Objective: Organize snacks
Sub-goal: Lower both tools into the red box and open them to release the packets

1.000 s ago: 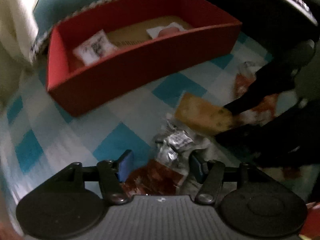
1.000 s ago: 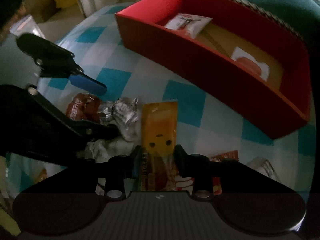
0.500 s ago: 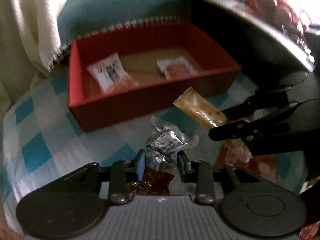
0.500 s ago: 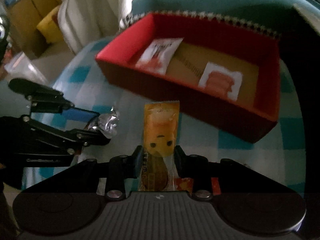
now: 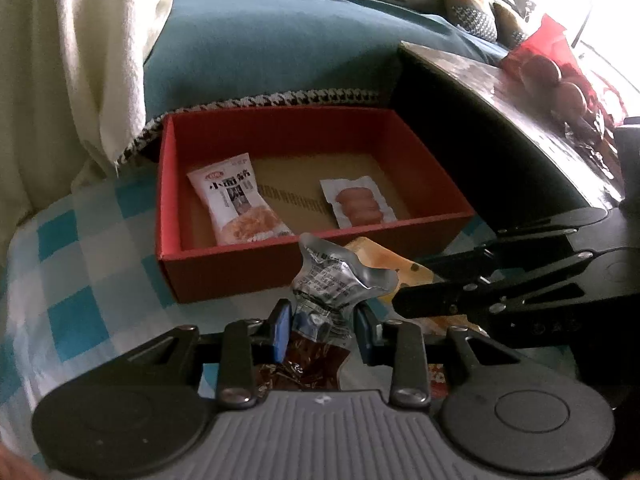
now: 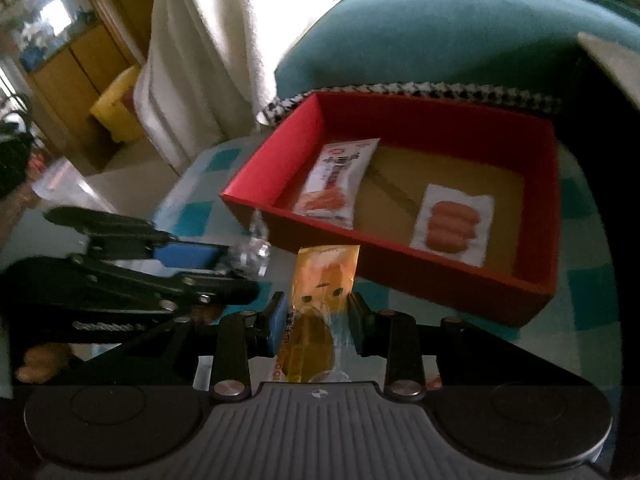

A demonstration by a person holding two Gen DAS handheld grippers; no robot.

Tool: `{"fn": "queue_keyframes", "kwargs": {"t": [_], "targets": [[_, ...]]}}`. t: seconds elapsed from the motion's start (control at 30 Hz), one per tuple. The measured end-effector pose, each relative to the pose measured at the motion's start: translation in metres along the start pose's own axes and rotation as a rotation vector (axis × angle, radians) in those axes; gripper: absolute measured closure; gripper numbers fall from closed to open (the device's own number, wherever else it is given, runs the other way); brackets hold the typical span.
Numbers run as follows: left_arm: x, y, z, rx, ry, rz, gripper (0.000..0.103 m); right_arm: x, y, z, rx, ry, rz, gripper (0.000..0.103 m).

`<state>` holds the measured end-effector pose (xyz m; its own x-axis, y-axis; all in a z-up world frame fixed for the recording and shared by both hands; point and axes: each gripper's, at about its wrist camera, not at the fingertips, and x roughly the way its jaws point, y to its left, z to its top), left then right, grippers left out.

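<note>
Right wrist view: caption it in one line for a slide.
Right gripper carries an orange snack packet toward the red box already holding two snacks.

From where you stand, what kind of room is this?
Probably a living room at home: a teal sofa with cushions, a cream throw draped beside it, and a checked cloth under the red box.
</note>
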<state>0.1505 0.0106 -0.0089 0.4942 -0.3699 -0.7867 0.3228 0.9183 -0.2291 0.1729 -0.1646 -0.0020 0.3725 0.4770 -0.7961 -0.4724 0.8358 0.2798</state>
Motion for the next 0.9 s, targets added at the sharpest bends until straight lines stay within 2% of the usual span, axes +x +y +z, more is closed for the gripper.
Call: {"fn": "queue_keyframes", "kwargs": {"t": [0.13, 0.3, 0.43, 0.7, 0.9], "targets": [[-0.001, 0.001, -0.001, -0.013, 0.000, -0.012, 0.075, -0.004, 0.001, -0.002, 0.018, -0.008, 0.023, 0.063], [-0.011, 0.001, 0.006, -0.030, -0.039, -0.032, 0.075, -0.018, 0.001, -0.001, 0.036, -0.046, 0.054, 0.063], [-0.012, 0.001, 0.020, -0.038, -0.075, -0.019, 0.075, -0.025, -0.005, 0.008, 0.059, -0.083, 0.050, 0.063], [0.009, 0.007, 0.061, -0.079, -0.134, 0.035, 0.075, -0.026, -0.024, 0.045, 0.098, -0.168, 0.011, 0.063], [0.035, 0.022, 0.082, -0.118, -0.155, 0.089, 0.074, -0.003, -0.049, 0.072, 0.125, -0.186, -0.053, 0.063]]}}
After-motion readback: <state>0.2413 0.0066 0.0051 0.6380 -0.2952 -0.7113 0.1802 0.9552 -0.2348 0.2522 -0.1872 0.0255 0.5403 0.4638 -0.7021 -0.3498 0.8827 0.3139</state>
